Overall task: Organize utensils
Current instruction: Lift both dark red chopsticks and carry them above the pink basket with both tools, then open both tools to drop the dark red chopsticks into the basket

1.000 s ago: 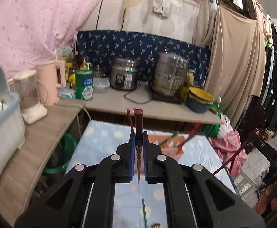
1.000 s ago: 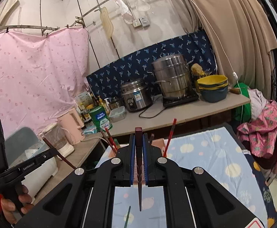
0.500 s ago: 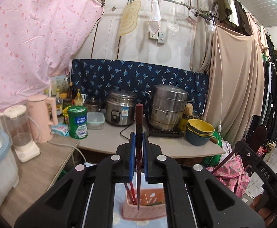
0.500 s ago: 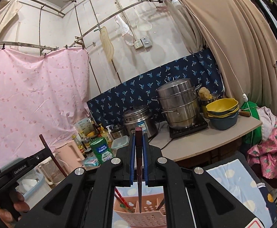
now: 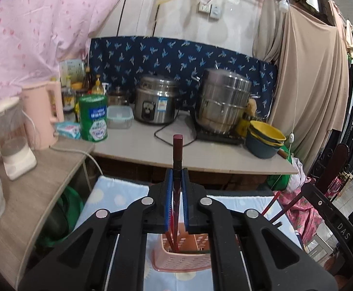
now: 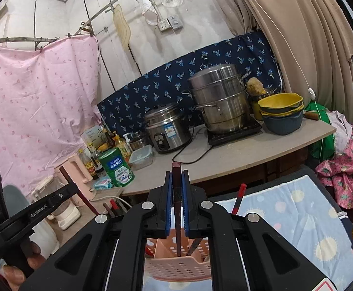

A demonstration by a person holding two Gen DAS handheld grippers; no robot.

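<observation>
My left gripper [image 5: 177, 181] is shut on a dark red chopstick [image 5: 177, 150] that stands upright, its lower end down inside a pink perforated utensil basket [image 5: 181, 262]. My right gripper [image 6: 176, 184] is shut on another dark red chopstick [image 6: 176, 172], also upright, its tip at the rim of the same pink basket [image 6: 176, 269]. Other red and dark chopsticks [image 6: 238, 198] stand in the basket. The left gripper's body [image 6: 19, 220] shows at the left of the right wrist view.
The basket stands on a blue patterned cloth [image 6: 297, 215]. Behind it is a counter [image 5: 200, 155] with a rice cooker [image 5: 158, 99], a steel steamer pot [image 5: 221, 101], stacked bowls [image 5: 265, 138], a green can [image 5: 93, 118] and a pink kettle [image 5: 44, 116].
Both grippers have tilted down and lowered a little toward the basket. The chopsticks they hold now reach lower into it, and the cloth is back in view.
</observation>
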